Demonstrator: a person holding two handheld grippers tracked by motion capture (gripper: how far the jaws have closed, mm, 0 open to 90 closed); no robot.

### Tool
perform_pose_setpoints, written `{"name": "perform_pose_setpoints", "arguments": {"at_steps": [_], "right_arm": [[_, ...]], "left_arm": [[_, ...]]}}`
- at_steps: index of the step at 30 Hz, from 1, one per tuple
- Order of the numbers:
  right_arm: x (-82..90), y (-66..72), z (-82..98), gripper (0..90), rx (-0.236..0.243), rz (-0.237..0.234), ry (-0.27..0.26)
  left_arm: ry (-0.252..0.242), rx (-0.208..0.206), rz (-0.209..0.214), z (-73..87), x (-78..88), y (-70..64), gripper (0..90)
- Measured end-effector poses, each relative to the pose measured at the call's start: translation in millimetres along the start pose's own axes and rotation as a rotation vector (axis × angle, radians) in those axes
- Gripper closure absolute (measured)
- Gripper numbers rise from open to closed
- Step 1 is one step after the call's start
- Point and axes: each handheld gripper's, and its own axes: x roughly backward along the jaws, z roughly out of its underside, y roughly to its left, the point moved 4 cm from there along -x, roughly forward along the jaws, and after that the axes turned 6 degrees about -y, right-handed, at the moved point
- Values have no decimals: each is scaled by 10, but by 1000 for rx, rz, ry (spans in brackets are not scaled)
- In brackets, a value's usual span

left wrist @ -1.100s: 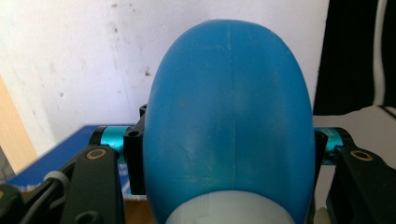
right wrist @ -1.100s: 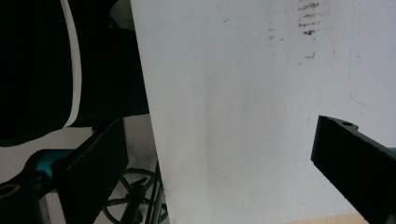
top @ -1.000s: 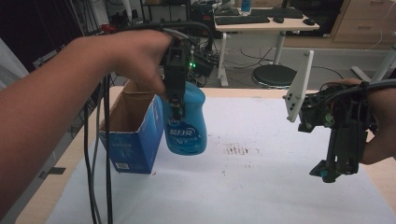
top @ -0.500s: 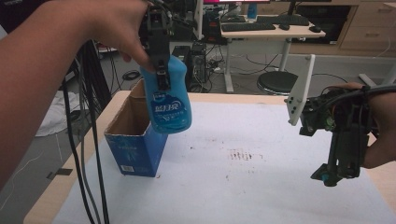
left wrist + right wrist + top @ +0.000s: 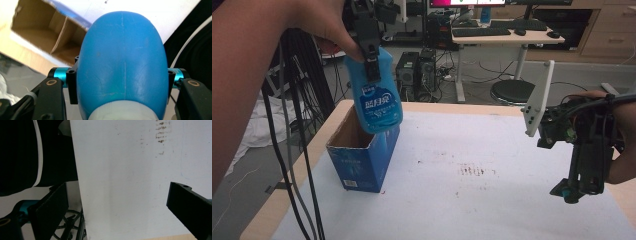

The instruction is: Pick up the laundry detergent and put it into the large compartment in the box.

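The left gripper [image 5: 371, 60] jaws clench a blue bottle [image 5: 376, 100] labelled 蓝月亮 above the blue carton [image 5: 362, 162]; right gripper [image 5: 573, 189] jaws gape, empty.

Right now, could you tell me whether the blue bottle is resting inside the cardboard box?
No, the blue bottle hangs clamped in the left gripper, its base above the rim of the open cardboard box.

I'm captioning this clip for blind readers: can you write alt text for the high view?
The left tongs hold a blue bottle over an open blue box on a white table. The right tongs hang open and empty over the table's right side.
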Motion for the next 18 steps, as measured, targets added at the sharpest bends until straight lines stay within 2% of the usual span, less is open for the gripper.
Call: {"name": "perform_pose_setpoints", "arguments": {"at_steps": [3,5,6,7,8,10,11,12,13,14,18], "right_arm": [[-10,-7,-10,32,2,-2,-1],[-14,-9,-11,32,0,-2,1],[-21,-15,-11,32,3,-5,3],[-25,-18,-12,32,0,-5,3],[-25,-18,-12,32,0,-5,3],[-32,-27,-19,32,0,-7,4],[-35,-27,-24,32,-1,-8,4],[-35,-27,-24,32,-1,-8,4],[-38,-29,-35,32,1,-8,3],[-39,-28,-39,32,-1,-9,3],[-45,-30,-55,33,0,-9,3]], "left_arm": [[21,69,-15,65,10,113,385],[21,69,-15,65,10,113,385],[22,131,-21,113,20,185,385],[25,161,-27,134,29,217,385],[25,161,-27,134,29,217,385],[29,233,-43,175,36,276,385],[35,252,-48,191,37,294,385],[35,252,-48,191,37,294,385],[46,297,-51,220,34,336,385],[48,321,-52,234,33,355,385],[55,380,-66,277,28,421,385]]}}
